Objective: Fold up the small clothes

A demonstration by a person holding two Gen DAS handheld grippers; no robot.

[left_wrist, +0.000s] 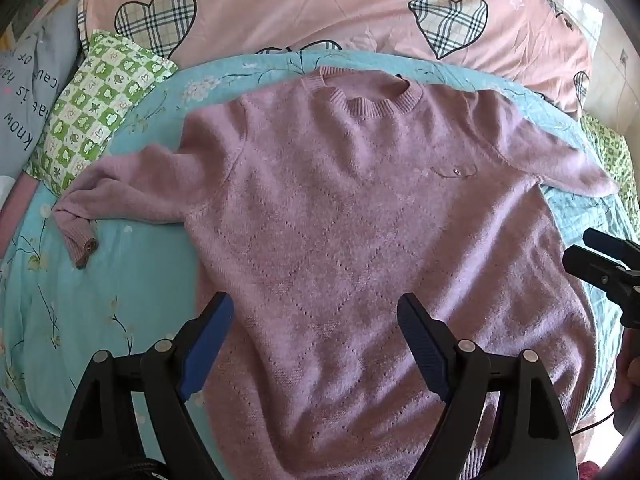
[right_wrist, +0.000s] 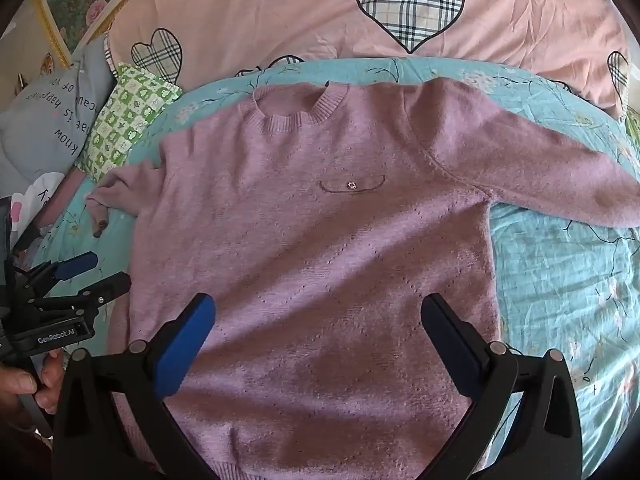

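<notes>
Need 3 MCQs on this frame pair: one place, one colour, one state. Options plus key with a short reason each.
1. Where does the green checked pillow lie, seen from the left wrist view?
A. upper left of the sweater
B. on the sweater's chest
C. under the right sleeve

2. What colour is the sweater?
A. navy
B. dusty pink
C. white

3. How does the sweater lie?
A. folded in half
B. rolled up
C. spread flat, sleeves out

Key: A, the pillow sits beside the sleeve on that side; B, the knit is pink throughout; C, both sleeves extend sideways and the front faces up on the teal sheet.
</notes>
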